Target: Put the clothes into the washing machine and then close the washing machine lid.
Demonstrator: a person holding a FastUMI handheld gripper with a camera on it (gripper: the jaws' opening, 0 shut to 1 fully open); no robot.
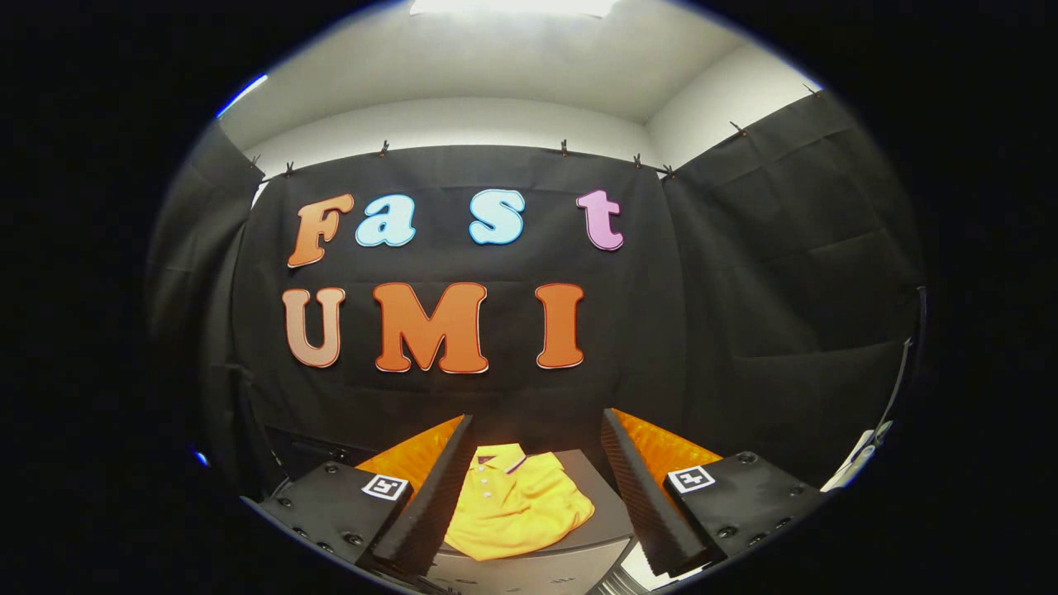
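Clothes here amount to one yellow polo shirt (514, 504), lying loosely folded, collar toward the far side, on a grey flat surface (607, 504) that looks like the top of a machine or cabinet. I cannot tell from this view whether that surface is the washing machine's lid or something beside it, and no opening or drum can be made out.

In the gripper view, the gripper (529, 487) hangs above and just short of the shirt with its fingers spread wide, holding nothing. The shirt sits in the gap between them and a little ahead, nearer the left finger (426, 504) than the right finger (645, 504).

My judgement is that the grasp has not begun, and several things could go wrong from here:

- The shirt is bunched and off-centre toward the left finger, so closing straight down may catch only a fold or the collar, and the rest would trail or slip free when lifted.
- The grey surface is smooth, so the fingers may push the cloth along instead of pinching it.
- A hanging sleeve could drape over the rim of the machine and keep the lid from closing.
- The near edge of the surface lies close under the fingers, and a low approach might strike it.
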